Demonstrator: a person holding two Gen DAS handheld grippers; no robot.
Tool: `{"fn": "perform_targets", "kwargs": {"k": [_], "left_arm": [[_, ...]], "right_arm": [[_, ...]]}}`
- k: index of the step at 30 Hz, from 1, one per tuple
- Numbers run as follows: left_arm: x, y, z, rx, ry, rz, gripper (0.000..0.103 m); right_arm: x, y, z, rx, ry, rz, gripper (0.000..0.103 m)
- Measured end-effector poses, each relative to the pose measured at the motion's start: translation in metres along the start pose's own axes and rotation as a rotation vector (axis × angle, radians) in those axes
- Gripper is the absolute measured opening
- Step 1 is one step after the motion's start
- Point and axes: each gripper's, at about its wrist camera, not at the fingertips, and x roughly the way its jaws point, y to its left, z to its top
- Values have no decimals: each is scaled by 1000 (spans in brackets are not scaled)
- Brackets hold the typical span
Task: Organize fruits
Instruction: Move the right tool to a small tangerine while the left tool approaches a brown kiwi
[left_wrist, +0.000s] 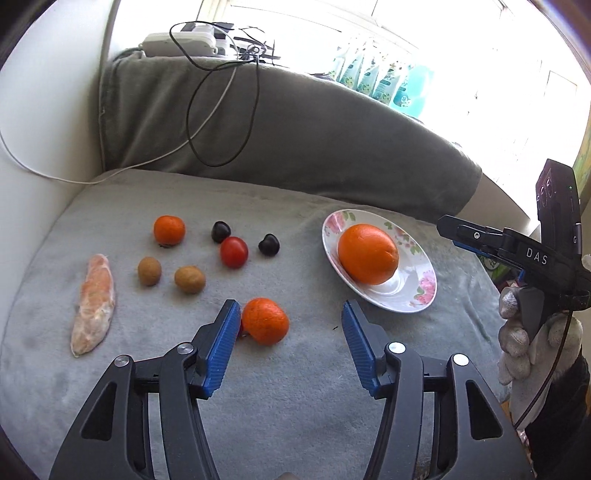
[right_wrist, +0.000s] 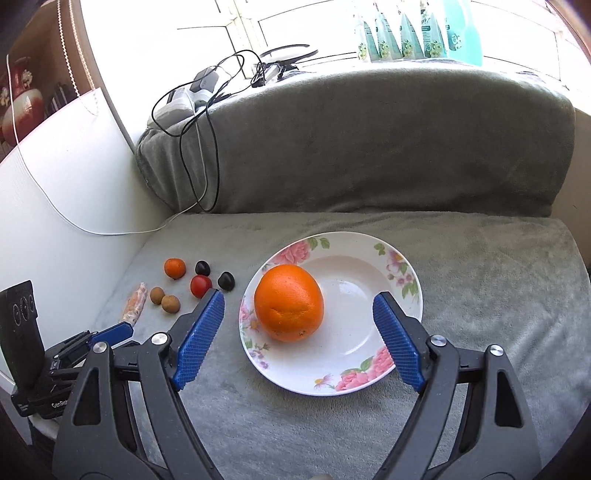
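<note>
The left gripper (left_wrist: 288, 325) points down at the grey sofa cushion (left_wrist: 295, 406), its fingers (left_wrist: 221, 343) released, nothing pressed between them; a mandarin (left_wrist: 265, 320) lies just beside the left finger. The right gripper (right_wrist: 299, 332), held in a gloved hand (left_wrist: 517, 332), hangs with fingers (right_wrist: 199, 332) spread wide and empty above one floral plate (right_wrist: 332, 376), where one large orange (right_wrist: 289, 302) sits left of centre. Farther left lie a second mandarin (left_wrist: 169, 229), two brown fruits (left_wrist: 149, 270), one red tomato (left_wrist: 234, 252), two dark fruits (left_wrist: 221, 231) and one pale peeled segment (left_wrist: 94, 304).
</note>
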Motion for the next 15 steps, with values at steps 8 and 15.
{"fn": "perform_targets", "kwargs": {"k": [8,15], "left_arm": [[-17,33,-9,-35,-30,112,56],[-23,61,-17,-86,-27,159,56]], "right_arm": [[7,25,2,-61,6,27,85],[17,52,-1,-123,31,66,85]]}}
